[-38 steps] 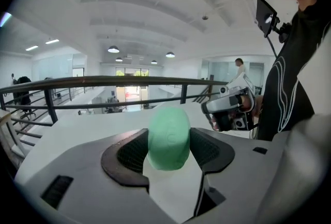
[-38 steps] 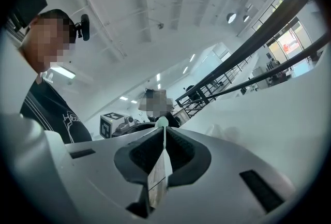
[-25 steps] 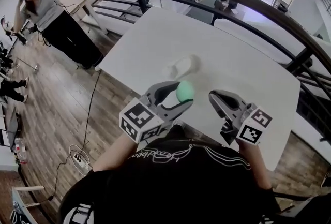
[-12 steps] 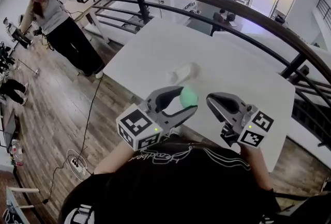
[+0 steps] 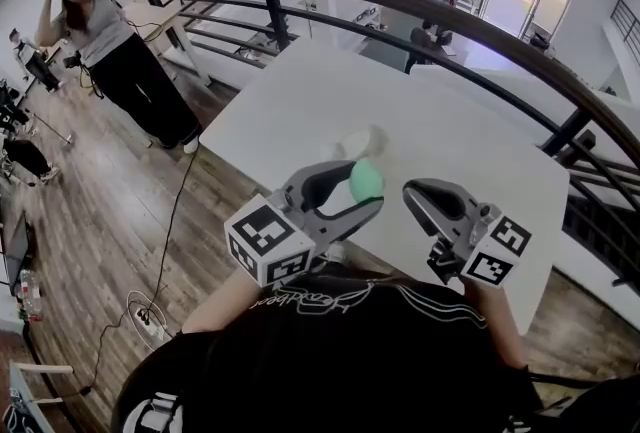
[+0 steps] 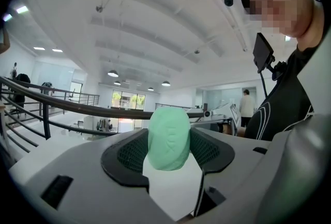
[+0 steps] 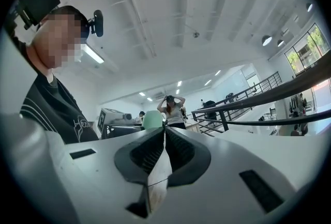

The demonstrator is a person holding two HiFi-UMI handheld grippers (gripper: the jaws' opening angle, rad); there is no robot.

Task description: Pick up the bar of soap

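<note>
A mint-green oval bar of soap (image 5: 366, 181) is clamped between the jaws of my left gripper (image 5: 362, 189), held up above the near edge of the white table (image 5: 450, 136). In the left gripper view the soap (image 6: 168, 138) fills the gap between the two dark pads, and the gripper (image 6: 168, 151) points level toward the railing. My right gripper (image 5: 418, 199) hovers beside it on the right, jaws pressed together with nothing between them. From the right gripper view, the soap (image 7: 152, 120) peeks over the shut right gripper (image 7: 165, 140).
A white soap dish (image 5: 352, 140) lies on the table just beyond the grippers. A curved dark railing (image 5: 420, 16) runs behind the table. A person (image 5: 105, 51) stands on the wooden floor at the far left. A cable (image 5: 170, 231) trails across the floor.
Both grippers have lifted slightly and drawn a little toward me, the soap staying in the left one. The head view has tilted a bit.
</note>
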